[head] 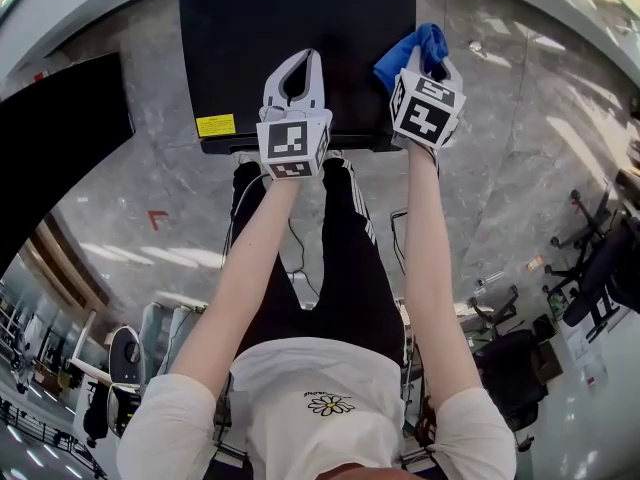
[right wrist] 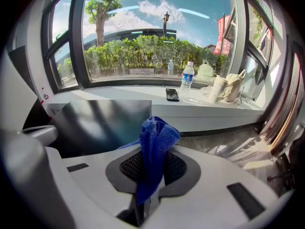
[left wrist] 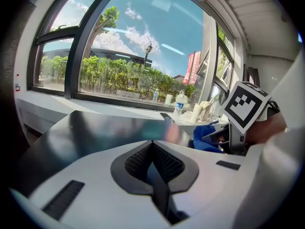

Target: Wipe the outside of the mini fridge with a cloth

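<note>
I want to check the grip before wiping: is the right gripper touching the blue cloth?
Touching. The right gripper view shows the right gripper with its jaws closed on the blue cloth, which stands up between them.

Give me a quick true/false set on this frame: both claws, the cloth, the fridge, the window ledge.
1. The right claw is clamped on a blue cloth. True.
2. The left claw is wide open. False: its jaws are together with nothing between them.
3. The mini fridge is white. False: it is black.
4. A water bottle stands on the window ledge. True.
</note>
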### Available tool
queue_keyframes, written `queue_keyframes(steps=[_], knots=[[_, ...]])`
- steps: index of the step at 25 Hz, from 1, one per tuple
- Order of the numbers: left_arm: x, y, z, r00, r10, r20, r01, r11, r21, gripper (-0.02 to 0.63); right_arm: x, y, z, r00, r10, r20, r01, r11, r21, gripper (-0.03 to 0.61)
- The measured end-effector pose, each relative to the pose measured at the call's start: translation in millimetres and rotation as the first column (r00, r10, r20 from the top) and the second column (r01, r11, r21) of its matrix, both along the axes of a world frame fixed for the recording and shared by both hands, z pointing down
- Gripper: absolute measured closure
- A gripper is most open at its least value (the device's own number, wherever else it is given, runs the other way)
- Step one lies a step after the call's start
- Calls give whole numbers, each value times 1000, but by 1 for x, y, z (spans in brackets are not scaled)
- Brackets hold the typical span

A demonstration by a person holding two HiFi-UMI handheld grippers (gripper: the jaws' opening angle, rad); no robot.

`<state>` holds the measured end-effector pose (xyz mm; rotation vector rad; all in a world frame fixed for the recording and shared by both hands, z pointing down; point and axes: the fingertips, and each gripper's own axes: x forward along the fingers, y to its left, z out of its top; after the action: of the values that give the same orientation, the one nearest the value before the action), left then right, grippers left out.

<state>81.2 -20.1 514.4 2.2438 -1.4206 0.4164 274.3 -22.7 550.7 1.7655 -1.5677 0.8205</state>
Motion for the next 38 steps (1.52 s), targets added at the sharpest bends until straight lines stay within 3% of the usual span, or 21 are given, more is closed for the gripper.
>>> queue_keyframes(steps=[6, 11, 17, 27, 33, 38], knots=[[-24, 10, -3, 1000, -17, -3, 17, 1000, 3, 609, 0, 4, -8, 999, 18, -31, -18, 1000, 7, 514], [-56, 12, -19, 999, -46, -22, 47, 999, 4, 609, -34, 2, -52, 999, 2, -35, 0, 998, 58, 514], [-114, 12, -65, 997, -73, -29, 74, 997, 28, 609, -125, 19, -99, 995, -104, 4, 103, 992, 69, 514], [-250, 18, -115, 971, -239, -10, 239, 970, 43, 609, -311, 36, -146, 946, -306, 109, 301, 952, 59, 514], [-308, 35, -92, 961, -277, 16, 277, 961, 19, 609, -379, 40, -111, 922, -339, 186, 342, 940, 20, 514], [-330, 45, -54, 962, -268, 41, 269, 963, -24, 609, -411, 34, -65, 916, -332, 223, 345, 938, -20, 514]])
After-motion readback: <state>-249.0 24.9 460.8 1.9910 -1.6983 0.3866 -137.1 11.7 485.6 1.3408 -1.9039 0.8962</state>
